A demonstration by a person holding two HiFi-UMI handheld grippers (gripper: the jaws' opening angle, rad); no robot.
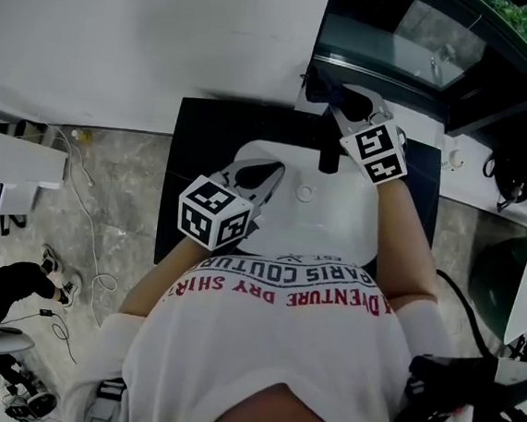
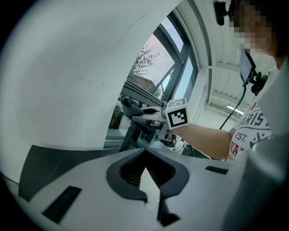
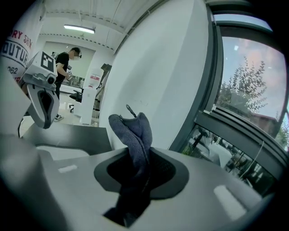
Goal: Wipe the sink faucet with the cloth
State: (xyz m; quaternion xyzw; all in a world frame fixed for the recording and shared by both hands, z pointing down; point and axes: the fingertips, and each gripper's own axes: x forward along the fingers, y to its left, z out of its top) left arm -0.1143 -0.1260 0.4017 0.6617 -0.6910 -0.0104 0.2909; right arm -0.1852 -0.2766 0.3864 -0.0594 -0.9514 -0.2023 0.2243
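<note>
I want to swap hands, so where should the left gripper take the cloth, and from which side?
Take the loose bunched end of the cloth sticking out past the tips of the right gripper, coming in from beyond them; the rest is pinched in its jaws. The left gripper is shut, so open it first.

The only print I can read is on the white T-shirt (image 1: 279, 295), behind both pairs of jaws in the head view. Upside down, it says "PARIS COUTURE", "EST" and, in red, "ADVENTURE DRY SHIRT". Right of the left gripper (image 2: 145, 158) jaws, "PARIS" and "EST." show again.
</note>
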